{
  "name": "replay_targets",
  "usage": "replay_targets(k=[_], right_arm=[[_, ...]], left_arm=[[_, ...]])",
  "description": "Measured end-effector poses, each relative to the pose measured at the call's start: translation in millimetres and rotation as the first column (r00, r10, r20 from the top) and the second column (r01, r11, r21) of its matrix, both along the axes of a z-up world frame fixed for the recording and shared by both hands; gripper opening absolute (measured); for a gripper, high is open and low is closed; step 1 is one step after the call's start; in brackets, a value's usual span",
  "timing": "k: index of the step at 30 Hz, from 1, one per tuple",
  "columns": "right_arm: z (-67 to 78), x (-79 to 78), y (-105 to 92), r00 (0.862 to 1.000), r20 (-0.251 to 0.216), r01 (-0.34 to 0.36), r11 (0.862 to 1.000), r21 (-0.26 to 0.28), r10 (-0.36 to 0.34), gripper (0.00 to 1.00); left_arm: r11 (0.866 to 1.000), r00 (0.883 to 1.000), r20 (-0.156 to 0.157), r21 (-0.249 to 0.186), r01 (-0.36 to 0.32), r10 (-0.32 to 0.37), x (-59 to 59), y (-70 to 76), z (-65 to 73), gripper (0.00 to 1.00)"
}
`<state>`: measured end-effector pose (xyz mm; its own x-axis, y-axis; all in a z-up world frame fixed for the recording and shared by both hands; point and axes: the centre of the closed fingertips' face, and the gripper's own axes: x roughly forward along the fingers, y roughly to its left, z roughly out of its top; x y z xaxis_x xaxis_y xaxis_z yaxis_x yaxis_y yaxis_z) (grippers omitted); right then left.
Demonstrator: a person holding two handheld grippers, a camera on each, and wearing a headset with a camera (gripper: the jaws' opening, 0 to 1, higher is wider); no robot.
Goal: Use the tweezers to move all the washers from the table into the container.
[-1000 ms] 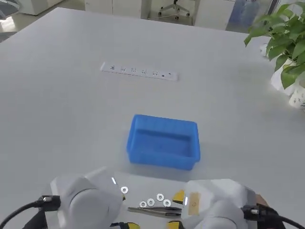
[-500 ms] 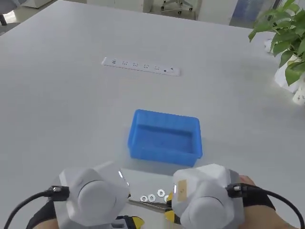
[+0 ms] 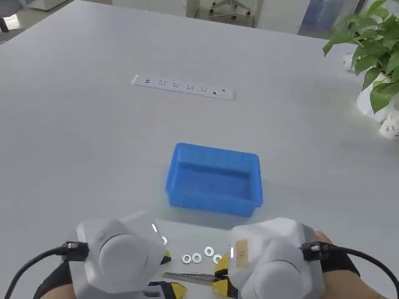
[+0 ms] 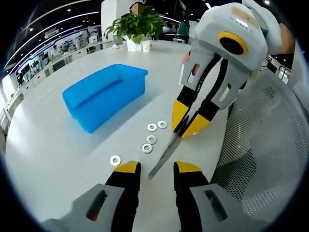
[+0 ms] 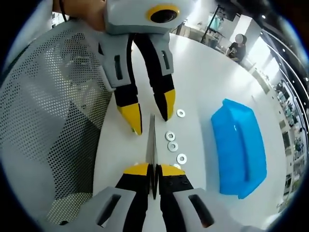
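Rear of tweezers [image 3: 187, 276] hidden btwn right gripper [image 5: 153, 170] jaws, tip near washers [image 3: 197, 256].

The head view looks forward and down over the desk [image 3: 75, 143] from above. The two gripper views ride low and close above it, facing each other: the left gripper [image 4: 158, 169] view takes in the right gripper [image 4: 185, 131]. All three share the washers [image 3: 197, 257] and the blue container [image 3: 212, 202].

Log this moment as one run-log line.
right gripper: shut on thin metal tweezers | left gripper: open | small silver washers: loose on white table | blue plastic container: looks empty
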<state>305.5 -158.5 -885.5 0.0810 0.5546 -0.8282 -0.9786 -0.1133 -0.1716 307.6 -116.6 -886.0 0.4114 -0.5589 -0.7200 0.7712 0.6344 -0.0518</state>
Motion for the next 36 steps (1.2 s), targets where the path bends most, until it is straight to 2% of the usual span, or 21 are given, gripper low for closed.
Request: replay_targets(k=[1,6,10,12,14,16,17,18,19,23,25,27,28,29,31,32,36], right_arm=[[3.5,-1.0,1.8,1.000,-0.015,0.021,0.999,0.036,-0.020,0.07],[12.6,-2.9,2.4,0.997,-0.044,0.067,0.991,0.115,-0.062,0.07],[22.2,-5.1,5.8,0.990,-0.086,0.126,0.972,0.200,-0.111,0.07],[24.6,-4.2,5.4,0.988,-0.090,0.141,0.966,0.216,-0.124,0.07],[26.4,-4.2,6.6,0.985,-0.107,0.157,0.958,0.239,-0.135,0.07],[24.3,-3.7,6.6,0.985,-0.105,0.158,0.960,0.231,-0.137,0.07],[22.2,-4.2,5.5,0.986,-0.104,0.154,0.963,0.220,-0.134,0.07],[21.2,-4.3,5.9,0.986,-0.101,0.148,0.965,0.218,-0.129,0.07],[21.3,-4.3,6.1,0.987,-0.101,0.146,0.965,0.218,-0.127,0.07],[21.8,-4.6,7.0,0.988,-0.100,0.136,0.967,0.216,-0.116,0.07],[21.0,-5.5,6.4,0.989,-0.099,0.124,0.970,0.209,-0.106,0.07],[21.1,-5.3,5.9,0.990,-0.095,0.119,0.971,0.207,-0.101,0.07],[21.2,-4.9,5.7,0.990,-0.096,0.119,0.971,0.206,-0.101,0.07],[21.3,-4.4,5.6,0.991,-0.096,0.117,0.972,0.205,-0.099,0.07],[20.5,-4.6,4.9,0.991,-0.094,0.108,0.974,0.199,-0.091,0.07],[18.9,-5.8,4.5,0.994,-0.084,0.091,0.978,0.188,-0.076,0.07],[11.9,-10.2,1.2,0.998,-0.063,0.038,0.988,0.147,-0.029,0.08]], left_arm=[[1.000,1.000,-0.001,-0.004,0.001,-0.001,-0.4,0.9,-0.1,0.30],[1.000,1.000,0.008,-0.025,0.011,-0.011,-1.2,4.9,3.1,0.26],[0.994,0.999,0.037,-0.109,0.002,0.002,3.7,-0.9,16.8,0.23],[0.990,0.999,0.047,-0.138,0.014,-0.008,4.1,-3.4,22.4,0.20],[0.993,0.999,0.042,-0.114,0.010,-0.005,4.9,-0.8,18.0,0.19],[0.999,0.999,0.020,-0.020,0.043,-0.042,1.6,7.7,3.3,0.19],[0.998,0.998,0.027,0.000,0.058,-0.058,1.3,8.5,0.5,0.20],[0.997,0.995,0.057,0.005,0.076,-0.076,4.3,6.9,2.5,0.20],[0.997,0.996,0.038,0.009,0.081,-0.082,1.5,6.7,1.0,0.20],[0.984,0.985,0.059,0.082,0.159,-0.164,2.2,5.6,-2.4,0.18],[0.981,0.981,0.079,0.096,0.168,-0.176,5.9,4.3,-0.4,0.11],[0.977,0.978,0.068,0.094,0.193,-0.199,4.6,3.2,0.0,0.10],[0.972,0.973,0.072,0.102,0.211,-0.219,4.1,2.9,0.2,0.09],[0.960,0.961,0.083,0.122,0.252,-0.263,3.1,2.3,0.0,0.09],[0.947,0.950,0.084,0.143,0.289,-0.302,0.8,1.8,0.2,0.08],[0.927,0.931,0.087,0.168,0.336,-0.354,-3.1,0.6,0.4,0.07],[0.887,0.893,0.064,0.164,0.431,-0.446,-16.3,-2.7,0.9,0.05]])
